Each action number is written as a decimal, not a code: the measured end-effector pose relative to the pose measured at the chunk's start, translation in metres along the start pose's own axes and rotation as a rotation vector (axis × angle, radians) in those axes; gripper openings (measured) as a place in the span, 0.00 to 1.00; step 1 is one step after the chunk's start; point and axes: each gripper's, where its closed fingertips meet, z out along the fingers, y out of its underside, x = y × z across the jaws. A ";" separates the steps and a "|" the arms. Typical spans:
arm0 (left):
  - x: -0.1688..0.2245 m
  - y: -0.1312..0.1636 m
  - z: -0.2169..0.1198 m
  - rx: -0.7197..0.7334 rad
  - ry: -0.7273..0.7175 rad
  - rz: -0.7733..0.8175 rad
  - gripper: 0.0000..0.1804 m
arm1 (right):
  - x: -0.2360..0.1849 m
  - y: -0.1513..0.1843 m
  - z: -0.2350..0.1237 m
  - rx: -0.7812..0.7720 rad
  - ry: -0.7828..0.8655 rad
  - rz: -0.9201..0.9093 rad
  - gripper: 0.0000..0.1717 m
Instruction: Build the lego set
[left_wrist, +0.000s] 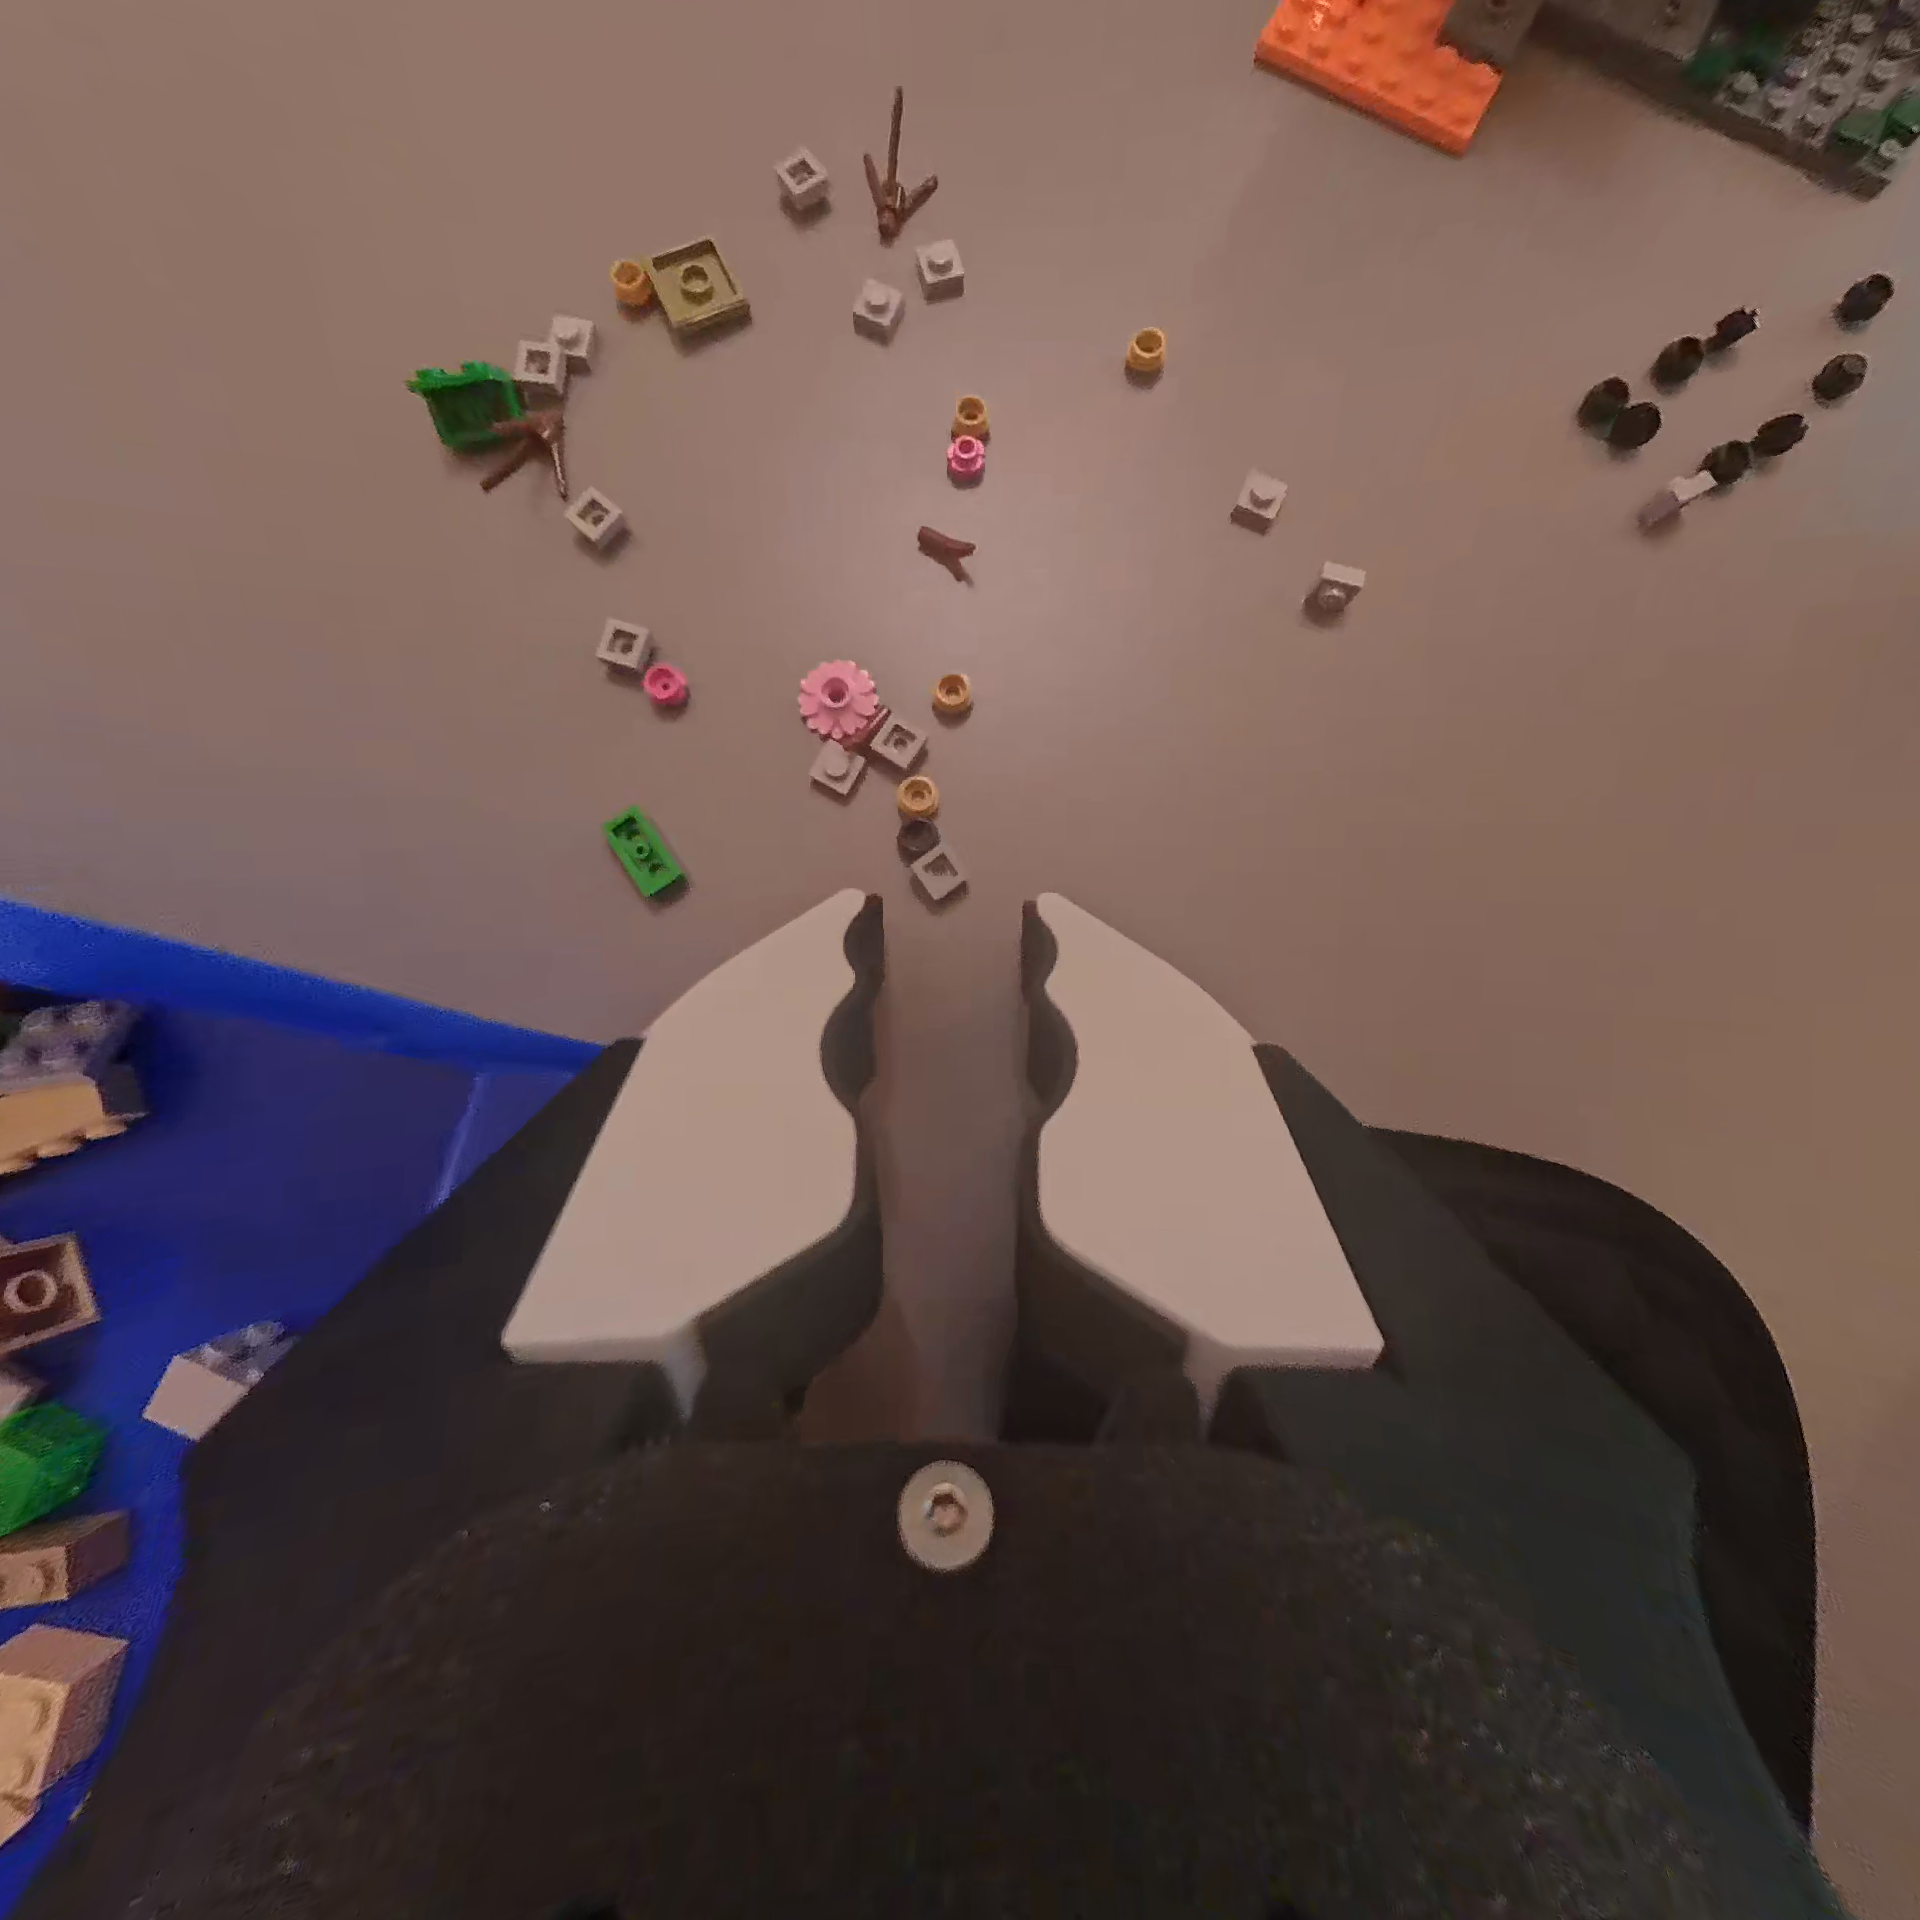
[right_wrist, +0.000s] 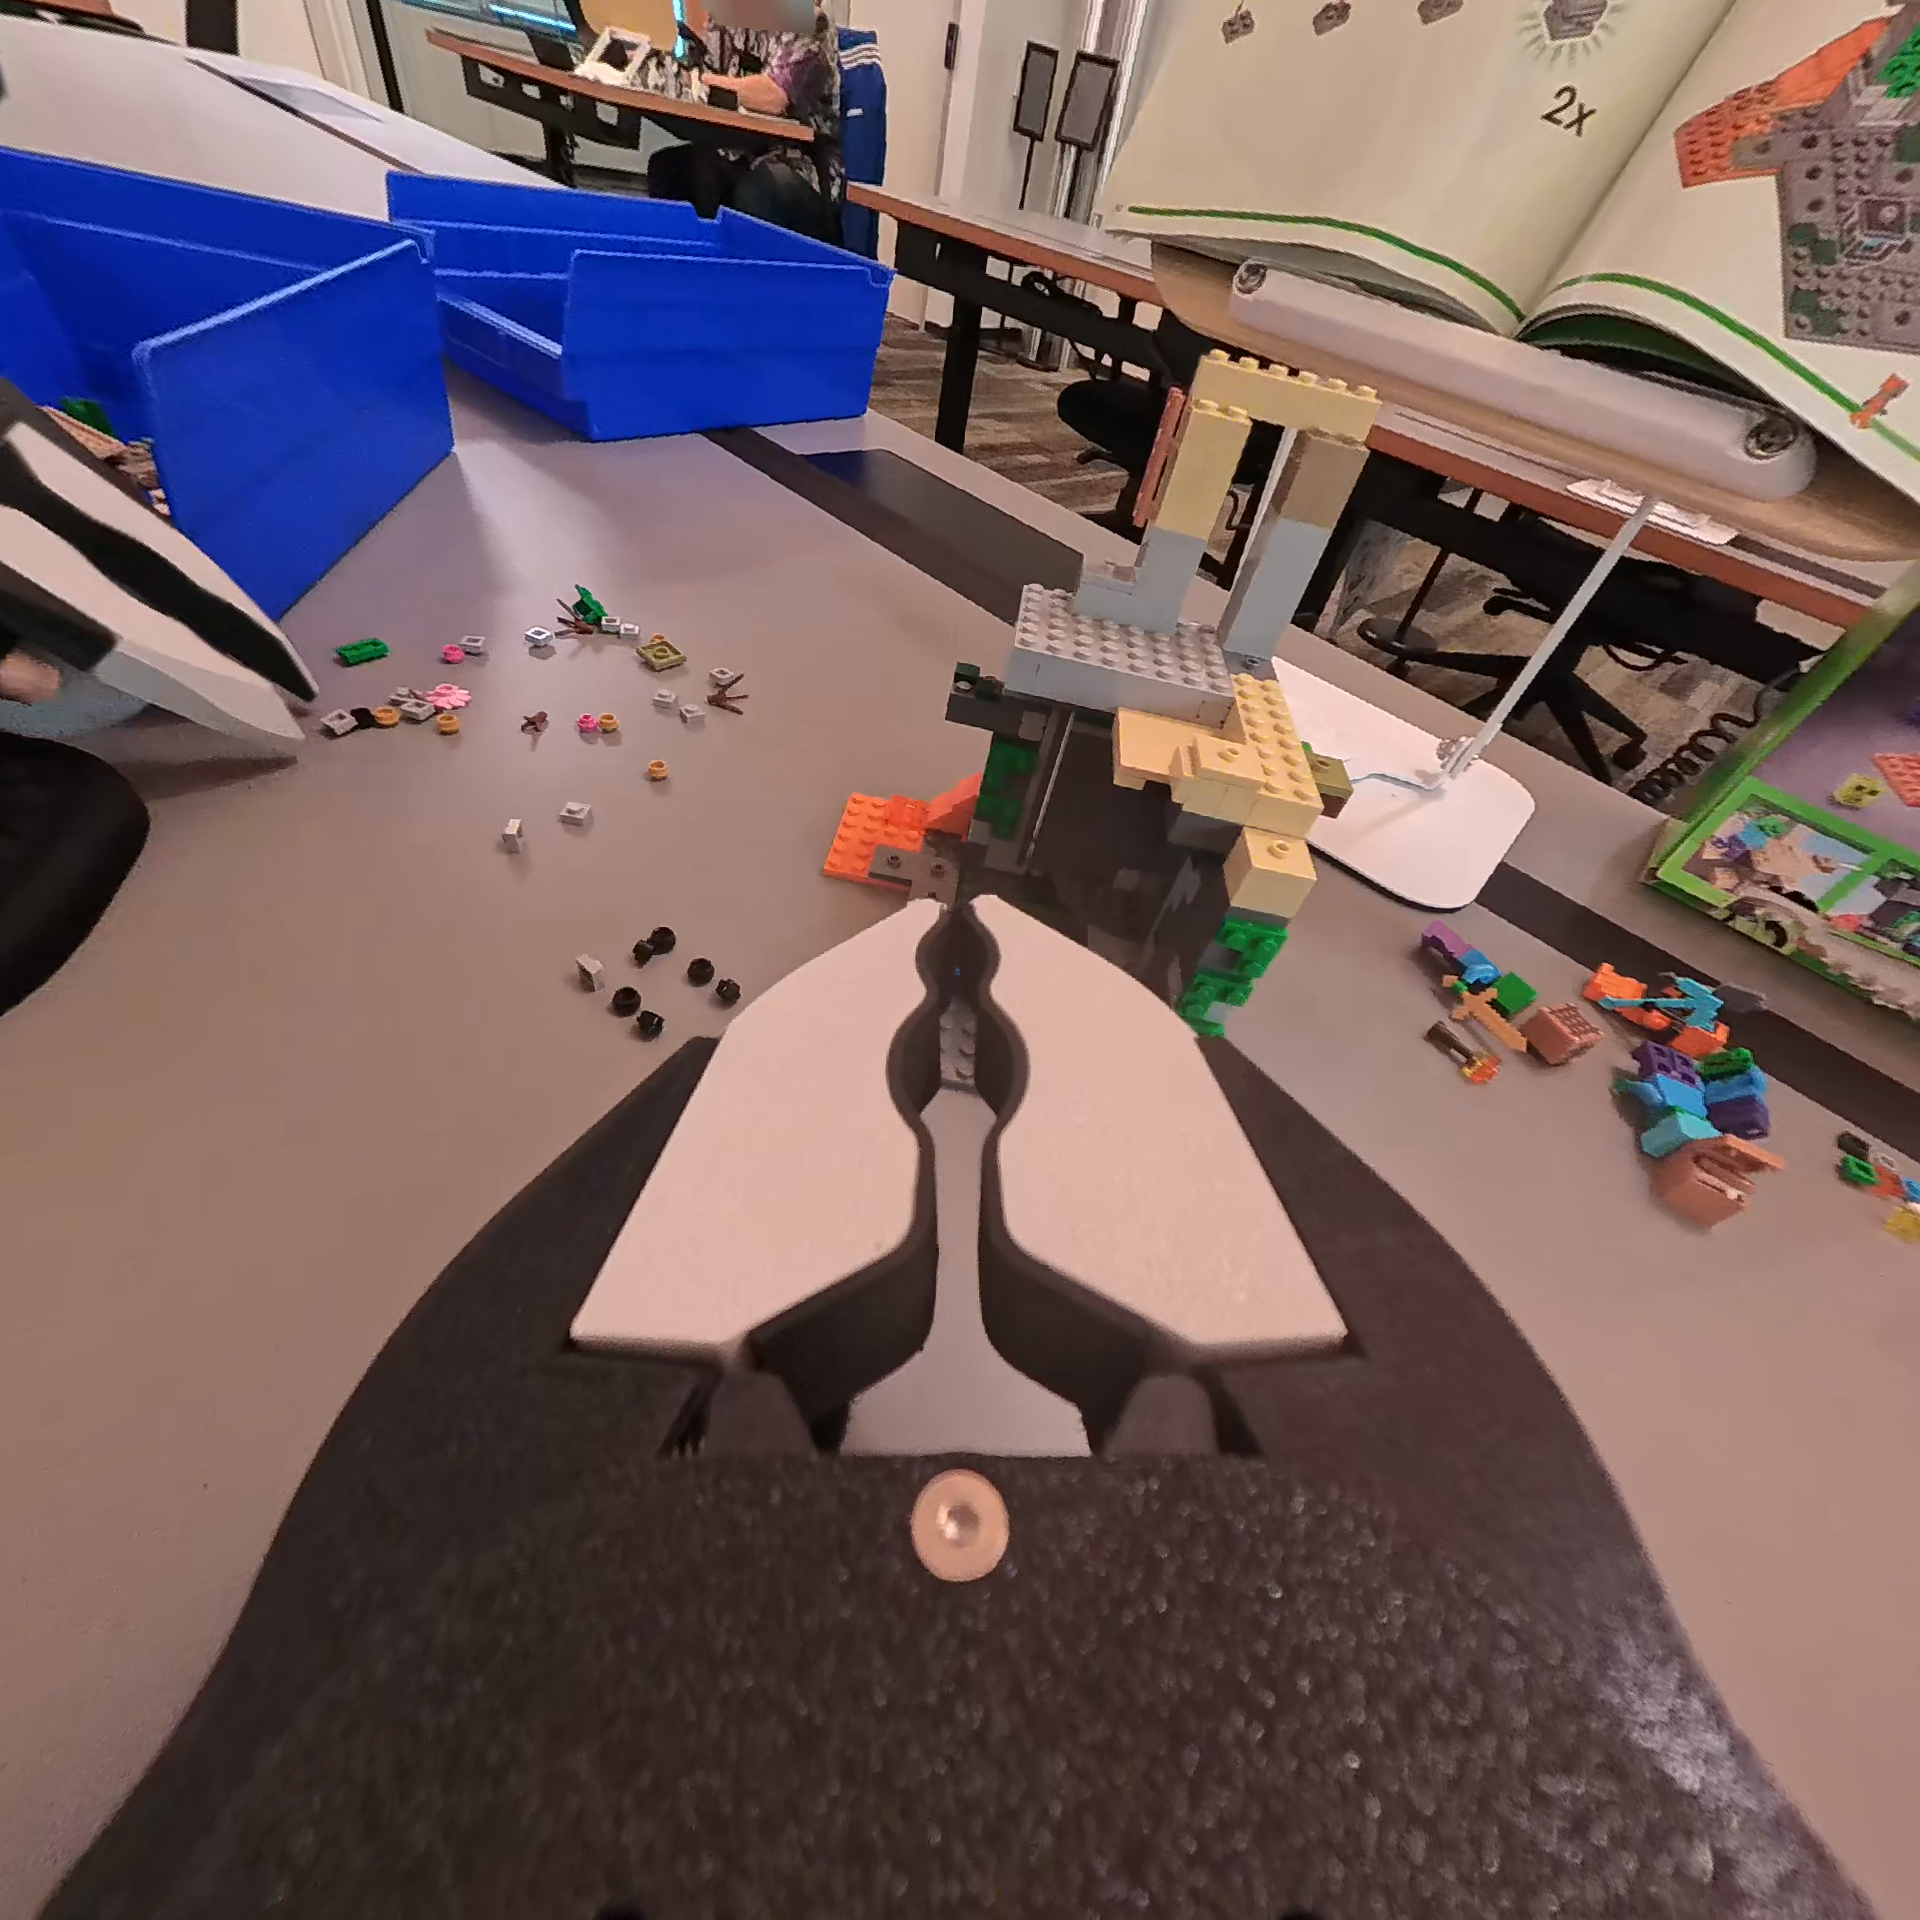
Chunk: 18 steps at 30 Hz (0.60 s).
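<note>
Bins (right_wrist: 312, 343): 2 blue | black round studs (right_wrist: 665, 982): 6

We see both tools built alike: the left gripper (left_wrist: 952, 914) and the right gripper (right_wrist: 958, 912) each carry two pale grey, wedge-shaped fingers (left_wrist: 727, 1143) with wavy black inner pads, set on a grainy black body (one silver hex screw (left_wrist: 943, 1515) at its centre).

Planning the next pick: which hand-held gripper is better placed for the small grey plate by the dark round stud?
Left: open, empty, fingertips just short of the grey plate. Right is shut, beside the brick model.
</note>
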 end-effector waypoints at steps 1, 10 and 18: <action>-0.001 -0.001 0.002 0.003 -0.003 -0.005 0.13 | 0.000 0.000 0.000 -0.001 0.002 0.001 0.00; -0.002 -0.004 0.009 0.011 -0.021 -0.036 0.11 | 0.002 0.006 0.002 -0.013 -0.001 0.019 0.00; 0.001 -0.004 0.009 0.020 -0.049 -0.007 0.04 | 0.003 0.011 0.004 -0.052 0.010 0.003 0.00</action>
